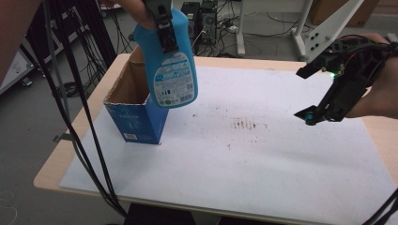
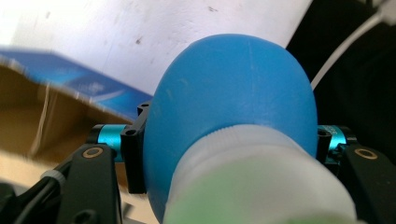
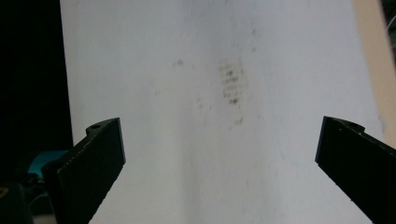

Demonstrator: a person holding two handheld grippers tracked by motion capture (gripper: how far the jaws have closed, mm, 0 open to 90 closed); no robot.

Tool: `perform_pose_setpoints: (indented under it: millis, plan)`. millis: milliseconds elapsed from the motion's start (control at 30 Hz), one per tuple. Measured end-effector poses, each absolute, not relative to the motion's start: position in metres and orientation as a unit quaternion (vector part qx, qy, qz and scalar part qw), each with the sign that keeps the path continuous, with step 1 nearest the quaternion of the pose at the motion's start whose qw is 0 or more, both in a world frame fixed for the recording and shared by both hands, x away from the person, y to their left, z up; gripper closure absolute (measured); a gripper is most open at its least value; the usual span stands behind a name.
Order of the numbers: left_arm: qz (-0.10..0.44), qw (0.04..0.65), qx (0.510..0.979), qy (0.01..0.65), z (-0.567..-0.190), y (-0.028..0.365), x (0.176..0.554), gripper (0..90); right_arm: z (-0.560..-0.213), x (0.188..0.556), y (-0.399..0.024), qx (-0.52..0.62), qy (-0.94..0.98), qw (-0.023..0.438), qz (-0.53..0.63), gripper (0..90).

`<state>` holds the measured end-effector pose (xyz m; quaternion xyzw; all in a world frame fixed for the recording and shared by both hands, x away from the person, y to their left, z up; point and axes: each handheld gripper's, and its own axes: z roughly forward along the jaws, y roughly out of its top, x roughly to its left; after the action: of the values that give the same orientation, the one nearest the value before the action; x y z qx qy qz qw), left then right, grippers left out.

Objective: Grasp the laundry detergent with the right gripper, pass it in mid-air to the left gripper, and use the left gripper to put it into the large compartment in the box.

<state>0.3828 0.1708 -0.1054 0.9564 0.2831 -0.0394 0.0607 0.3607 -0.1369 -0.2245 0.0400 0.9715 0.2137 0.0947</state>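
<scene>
- The white mat (image 1: 263, 159) is covering the table (image 1: 47, 176) and is serving as the landmark; nearest the person, it is lying bare along its front edge.
- The right gripper (image 1: 305, 96) is hovering above the mat's right part, near its right edge. Its jaws are standing released and wide apart, with nothing between them; the right gripper view is showing bare mat between the two black jaws.
- A patch of brown stains (image 1: 244, 124) is sitting near the mat's centre, left of the right gripper and below its level.
- The blue cardboard box (image 1: 136, 119) is standing upright on the mat's left part, its top flaps open.
- The left gripper (image 1: 164, 28) is grasping the blue spray bottle (image 1: 171, 65) at its upper body, jaws clenched on both flanks.
- The bottle is hanging in the air above the mat's far left part, label facing the high camera, its base just over the box's open top.
- In the left gripper view, the bottle's white collar (image 2: 261, 172) is lying closest to the lens, the blue shoulder beyond it.
</scene>
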Motion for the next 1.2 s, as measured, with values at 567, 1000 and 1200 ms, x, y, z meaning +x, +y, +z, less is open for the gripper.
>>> perform_pose_setpoints:
  millis: [567, 1000, 1200]
  plan:
    - [0.006, 0.046, 0.833, 0.552, -0.099, 0.239, 0.401, 37.0, -0.232, 0.373, -0.137, 0.048, 0.988, 0.069, 0.129, 0.5]
    - [0.005, 0.027, 0.806, 0.592, -0.141, 0.262, 0.423, 37.0, -0.24, 0.375, -0.139, 0.057, 0.989, 0.06, 0.12, 0.6]
    - [0.0, 0.01, 0.828, 0.561, -0.169, 0.262, 0.432, 37.0, -0.241, 0.376, -0.137, 0.06, 0.989, 0.06, 0.123, 0.6]
